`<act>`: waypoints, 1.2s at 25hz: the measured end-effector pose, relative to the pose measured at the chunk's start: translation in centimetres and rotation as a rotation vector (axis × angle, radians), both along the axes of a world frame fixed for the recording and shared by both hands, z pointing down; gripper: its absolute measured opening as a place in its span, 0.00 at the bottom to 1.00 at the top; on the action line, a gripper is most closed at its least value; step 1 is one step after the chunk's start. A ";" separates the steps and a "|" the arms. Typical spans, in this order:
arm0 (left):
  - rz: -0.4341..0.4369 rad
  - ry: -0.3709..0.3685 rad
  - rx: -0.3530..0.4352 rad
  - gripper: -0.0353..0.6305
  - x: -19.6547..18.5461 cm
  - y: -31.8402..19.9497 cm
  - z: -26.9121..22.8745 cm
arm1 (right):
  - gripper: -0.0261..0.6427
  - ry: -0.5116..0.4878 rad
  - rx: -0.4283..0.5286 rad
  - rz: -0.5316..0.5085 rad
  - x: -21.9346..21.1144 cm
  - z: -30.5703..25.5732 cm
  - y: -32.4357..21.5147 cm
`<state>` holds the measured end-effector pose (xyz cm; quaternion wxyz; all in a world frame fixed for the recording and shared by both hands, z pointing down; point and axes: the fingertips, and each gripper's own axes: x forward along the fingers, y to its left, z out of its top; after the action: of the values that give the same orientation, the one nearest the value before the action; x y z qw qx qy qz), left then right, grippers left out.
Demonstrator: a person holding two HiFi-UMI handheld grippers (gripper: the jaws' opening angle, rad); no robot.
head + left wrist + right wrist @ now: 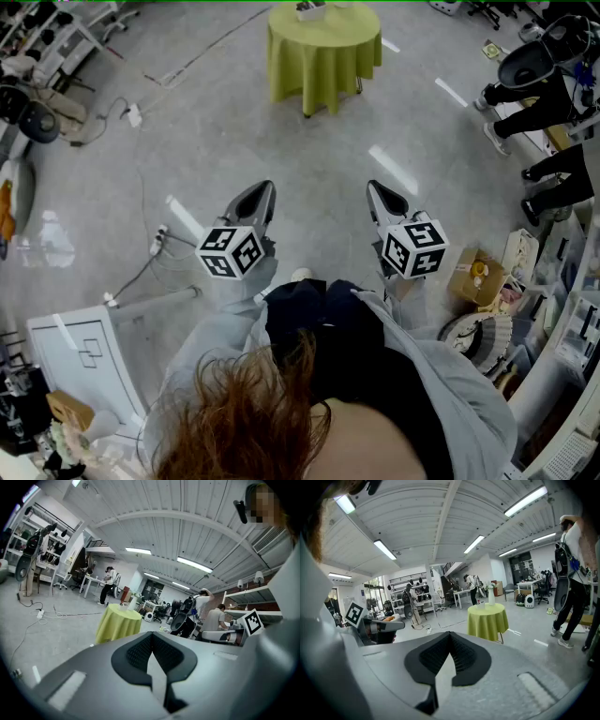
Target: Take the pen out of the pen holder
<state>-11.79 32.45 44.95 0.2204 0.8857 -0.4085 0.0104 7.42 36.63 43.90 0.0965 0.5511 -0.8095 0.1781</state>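
Approaching the far green-draped table (323, 61) with the left gripper (263, 191) and right gripper (376, 191) as now, jaws together and empty, risks toppling the small white object on it, presumably the pen holder (309, 10). The pen itself is too small to see.

Open grey floor (281, 150) ahead up to the green-draped table (323, 66) — cables (157, 246) left, perhaps a box (473, 272) right
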 end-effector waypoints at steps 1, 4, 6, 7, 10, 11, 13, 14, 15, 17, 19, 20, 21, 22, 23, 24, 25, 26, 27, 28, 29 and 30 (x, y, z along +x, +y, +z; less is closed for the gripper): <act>-0.002 -0.016 0.001 0.08 0.2 0.6 -0.2 | 0.04 0.003 0.006 -0.005 0.0 -0.5 0.4; 0.023 -0.052 0.013 0.08 1.3 2.7 -1.3 | 0.04 0.021 0.029 -0.002 0.6 -2.1 2.1; 0.067 -0.068 0.049 0.08 2.1 4.3 -2.2 | 0.04 0.028 0.044 0.004 1.2 -2.9 3.3; 0.074 -0.073 0.066 0.08 2.1 4.7 -2.5 | 0.04 0.029 0.046 0.000 1.3 -3.0 3.8; 0.046 -0.042 0.070 0.08 1.5 4.8 -2.7 | 0.04 0.037 0.038 -0.008 1.1 -2.7 4.4; 0.044 -0.029 0.068 0.08 1.4 5.0 -2.7 | 0.04 0.036 0.033 -0.010 1.0 -2.6 4.6; 0.048 -0.030 0.076 0.08 1.4 5.2 -2.8 | 0.04 0.032 0.023 -0.017 0.9 -2.3 4.9; 0.049 -0.039 0.079 0.08 1.3 5.2 -2.8 | 0.04 0.034 0.018 -0.016 0.9 -2.2 4.9; 0.049 -0.045 0.080 0.08 1.2 5.2 -2.8 | 0.04 0.041 0.015 -0.011 0.9 -2.1 4.9; 0.050 -0.040 0.072 0.08 1.0 5.1 -2.6 | 0.04 0.067 0.009 -0.007 0.7 -2.0 4.7; 0.053 -0.032 0.065 0.08 0.6 5.1 -2.5 | 0.04 0.083 0.008 -0.009 0.2 -1.9 4.3; 0.056 -0.031 0.063 0.08 0.4 5.1 -2.4 | 0.04 0.083 0.010 -0.008 -0.1 -1.9 4.1; 0.060 -0.032 0.061 0.08 0.1 5.0 -2.2 | 0.04 0.079 0.011 -0.006 -0.4 -1.9 3.9; 0.066 -0.033 0.059 0.08 -0.2 4.9 -2.1 | 0.05 0.074 0.012 -0.003 -0.7 -1.9 3.7; 0.073 -0.034 0.057 0.08 -0.5 4.8 -2.0 | 0.10 0.072 0.011 -0.001 -1.1 -1.7 3.5; 0.079 -0.034 0.057 0.08 -0.9 4.8 -1.8 | 0.16 0.073 0.009 0.002 -1.5 -1.4 3.3; 0.083 -0.033 0.057 0.08 -1.3 4.7 -1.6 | 0.22 0.074 0.008 0.008 -1.9 -1.2 3.0; 0.085 -0.034 0.057 0.08 -1.8 4.6 -1.4 | 0.29 0.072 0.009 0.017 -2.3 -0.9 2.8; 0.085 -0.035 0.057 0.08 -2.2 4.5 -1.2 | 0.34 0.065 0.011 0.028 -2.7 -0.6 2.6; 0.082 -0.036 0.056 0.08 -2.7 4.4 -1.0 | 0.38 0.055 0.013 0.036 -3.1 -0.3 2.4; 0.077 -0.036 0.054 0.08 -3.1 4.2 -0.7 | 0.42 0.044 0.015 0.041 -3.5 -0.1 2.2; 0.072 -0.036 0.052 0.08 -3.5 4.0 -0.6 | 0.46 0.035 0.016 0.041 -4.0 0.0 2.1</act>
<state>-15.26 36.47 44.37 0.1895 0.9050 -0.3802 0.0236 3.40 38.71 43.95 0.1026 0.5711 -0.7977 0.1641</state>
